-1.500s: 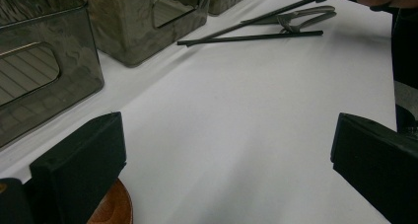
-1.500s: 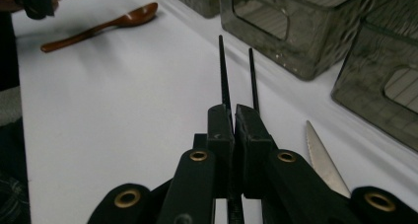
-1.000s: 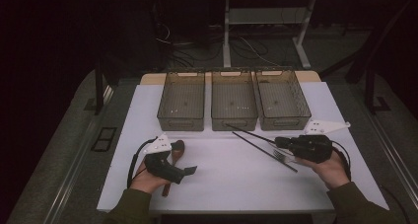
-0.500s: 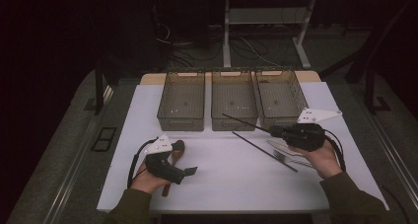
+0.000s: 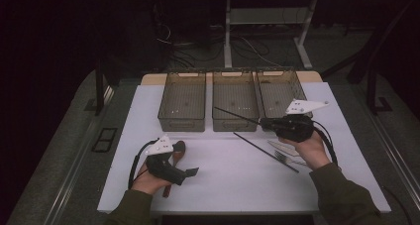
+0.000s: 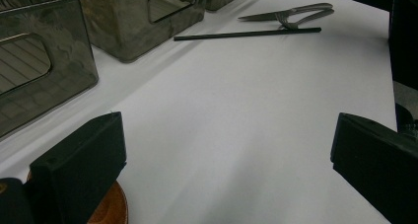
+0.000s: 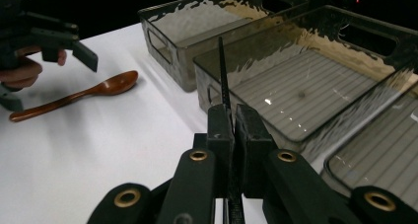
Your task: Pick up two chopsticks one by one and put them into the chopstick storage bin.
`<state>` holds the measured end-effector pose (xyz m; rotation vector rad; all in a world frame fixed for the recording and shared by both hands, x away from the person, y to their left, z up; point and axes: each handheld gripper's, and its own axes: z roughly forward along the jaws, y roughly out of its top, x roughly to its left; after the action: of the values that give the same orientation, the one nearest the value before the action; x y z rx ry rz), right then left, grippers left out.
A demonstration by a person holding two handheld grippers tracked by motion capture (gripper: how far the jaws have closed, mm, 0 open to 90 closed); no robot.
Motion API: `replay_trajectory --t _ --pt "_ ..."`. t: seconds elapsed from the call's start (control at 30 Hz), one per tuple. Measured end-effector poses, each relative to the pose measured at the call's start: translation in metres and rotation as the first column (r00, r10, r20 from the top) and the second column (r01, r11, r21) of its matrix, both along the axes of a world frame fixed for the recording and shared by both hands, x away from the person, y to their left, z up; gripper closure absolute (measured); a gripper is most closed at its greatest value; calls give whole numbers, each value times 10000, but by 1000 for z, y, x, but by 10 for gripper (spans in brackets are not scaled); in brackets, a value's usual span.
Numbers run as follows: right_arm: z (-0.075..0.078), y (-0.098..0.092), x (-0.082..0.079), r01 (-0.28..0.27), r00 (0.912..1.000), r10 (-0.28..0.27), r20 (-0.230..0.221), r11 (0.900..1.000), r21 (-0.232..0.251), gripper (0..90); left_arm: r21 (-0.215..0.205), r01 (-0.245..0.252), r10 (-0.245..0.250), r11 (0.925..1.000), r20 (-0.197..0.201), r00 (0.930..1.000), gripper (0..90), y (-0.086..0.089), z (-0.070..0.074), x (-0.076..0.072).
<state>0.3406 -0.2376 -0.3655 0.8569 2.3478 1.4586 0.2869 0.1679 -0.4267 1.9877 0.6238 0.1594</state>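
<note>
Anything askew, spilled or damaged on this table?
Nothing stands out. The three smoky clear plastic bins sit in an even row, undamaged. One thin black chopstick lies loose on the white tabletop beside the metal fork; its mate is clamped in the right hand-held gripper.

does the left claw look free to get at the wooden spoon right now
Probably yes: the left claw is open and empty, the wooden spoon lies right beside it on the white table, nothing between them.
</note>
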Motion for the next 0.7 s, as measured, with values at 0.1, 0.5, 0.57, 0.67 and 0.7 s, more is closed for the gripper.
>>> replay_trajectory --t 0.1,0.5,0.57,0.67,0.7 --pt "2 7 5 3 10000 -3 39 10000 43 849 -22 -11 11 10000 11 10000 0 0 0 0" --pt "11 34 28 105 9999 -104 126 9999 -77 849 -104 4 -4 9999 11 10000 0 0 1 0" --pt "14 39 32 132 9998 -130 159 9999 -106 849 -116 -3 3 9999 -8 10000 0 0 1 0" --pt "18 46 40 197 9997 -195 165 9998 -104 849 -130 -23 23 9999 -16 10000 0 0 1 -1" --pt "19 49 42 208 9996 -206 187 9997 -137 849 -140 -17 17 9999 -10 10000 0 0 1 -1"
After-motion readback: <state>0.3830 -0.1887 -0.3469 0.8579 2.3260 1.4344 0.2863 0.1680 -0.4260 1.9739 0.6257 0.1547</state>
